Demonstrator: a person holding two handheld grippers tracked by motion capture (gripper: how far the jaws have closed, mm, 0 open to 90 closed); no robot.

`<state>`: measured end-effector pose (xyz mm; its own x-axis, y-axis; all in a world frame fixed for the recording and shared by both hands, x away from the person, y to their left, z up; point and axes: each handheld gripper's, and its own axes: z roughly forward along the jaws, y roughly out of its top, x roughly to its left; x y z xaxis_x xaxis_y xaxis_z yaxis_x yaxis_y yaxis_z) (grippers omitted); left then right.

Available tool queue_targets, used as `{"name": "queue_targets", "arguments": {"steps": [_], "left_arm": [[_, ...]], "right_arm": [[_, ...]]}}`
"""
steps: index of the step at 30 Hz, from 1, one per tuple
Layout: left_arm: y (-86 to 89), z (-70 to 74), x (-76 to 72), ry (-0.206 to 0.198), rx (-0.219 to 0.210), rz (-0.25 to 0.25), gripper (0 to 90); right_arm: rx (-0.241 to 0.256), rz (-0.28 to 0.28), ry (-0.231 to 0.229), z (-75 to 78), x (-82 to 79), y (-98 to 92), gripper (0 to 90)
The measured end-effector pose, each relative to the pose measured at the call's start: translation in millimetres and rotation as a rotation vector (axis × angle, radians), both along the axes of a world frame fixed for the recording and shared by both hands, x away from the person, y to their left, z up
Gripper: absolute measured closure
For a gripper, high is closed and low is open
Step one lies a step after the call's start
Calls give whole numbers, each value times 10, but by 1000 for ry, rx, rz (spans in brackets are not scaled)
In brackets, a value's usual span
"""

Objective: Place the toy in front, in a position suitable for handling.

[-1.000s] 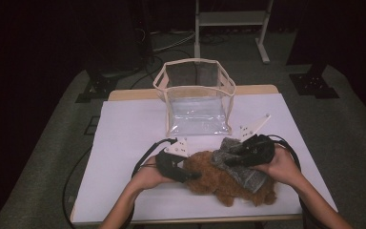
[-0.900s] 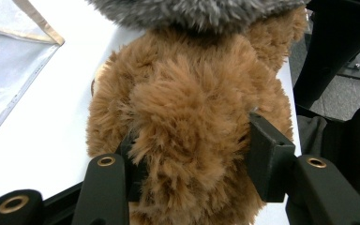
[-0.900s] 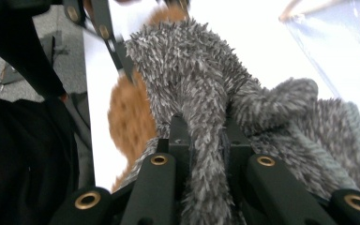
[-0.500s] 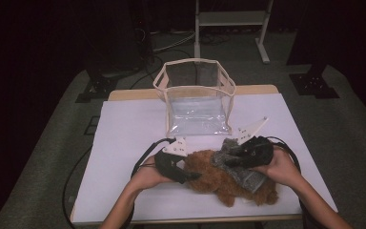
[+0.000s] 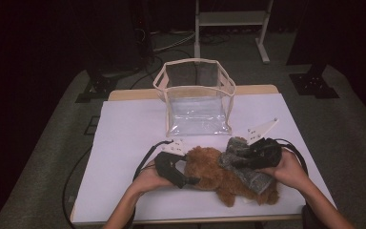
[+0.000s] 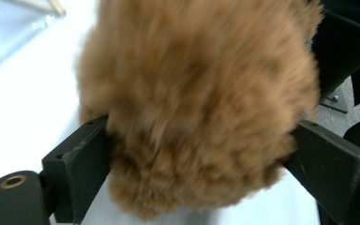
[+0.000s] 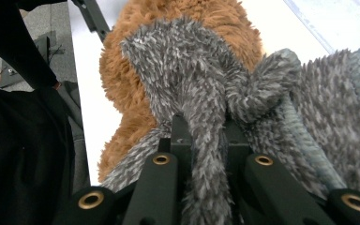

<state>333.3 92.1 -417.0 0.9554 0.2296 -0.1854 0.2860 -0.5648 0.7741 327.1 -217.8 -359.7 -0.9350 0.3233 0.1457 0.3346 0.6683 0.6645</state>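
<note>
Plush face and limbs can't be made out: the brown plush toy (image 5: 219,174) lies lower centre of the high view on the white table (image 5: 124,138), partly covered by the grey fuzzy cloth (image 5: 240,160), and in the left gripper view it's blurred fur cut off at the top. Left gripper (image 5: 190,180) has its jaws spread around a rounded lump of the toy, fur touching both; right gripper (image 5: 248,160) is pinched tight on a fold of the cloth. Clear bag (image 5: 198,98) stands open above them, upper centre.
</note>
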Motion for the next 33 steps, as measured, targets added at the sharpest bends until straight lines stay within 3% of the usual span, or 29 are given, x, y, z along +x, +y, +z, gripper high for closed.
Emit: {"name": "queue_targets", "arguments": {"steps": [2, 3, 9, 14, 15, 18, 24, 25, 26, 27, 28, 29, 30, 31, 33], "left_arm": [[-3, -38, 18, 20, 2, 0, 76], [-17, -90, 41, 49, -21, 2, 71], [-73, -173, 77, 88, -69, -4, 56], [-72, -164, 72, 55, -115, -13, 322], [-70, -143, 53, 29, -123, -10, 360], [-38, -98, 44, 25, -143, 7, 394], [42, 145, 12, -5, -173, 6, 420], [103, 275, 10, -23, -200, 8, 419], [103, 275, 10, -23, -200, 8, 420], [159, 437, -8, -53, -214, 11, 420], [159, 437, -8, -53, -214, 11, 420], [219, 612, -31, -91, -209, 14, 420], [219, 612, -31, -91, -209, 14, 420], [293, 789, -55, -124, -215, 18, 420], [371, 966, -82, -158, -211, 23, 420]], "right_arm": [[3, -5, 5, -9, 0, -8, 794], [6, -3, 6, -15, 1, -9, 795], [3, -5, 9, -20, 6, -4, 795], [-11, 2, 19, -28, 47, 62, 793], [-16, 10, 16, -26, 63, 87, 793], [7, 24, 17, -18, 68, 142, 793], [79, 54, 27, 54, 86, 225, 794], [117, 54, 16, 113, 85, 221, 794], [133, 52, 15, 136, 80, 221, 794], [152, 49, 9, 169, 73, 225, 795], [152, 49, 9, 169, 73, 225, 795], [199, 53, -14, 246, 58, 253, 795], [199, 53, -14, 246, 58, 253, 795], [240, 55, -35, 321, 45, 297, 795], [275, 63, -48, 384, 40, 348, 795]]}}
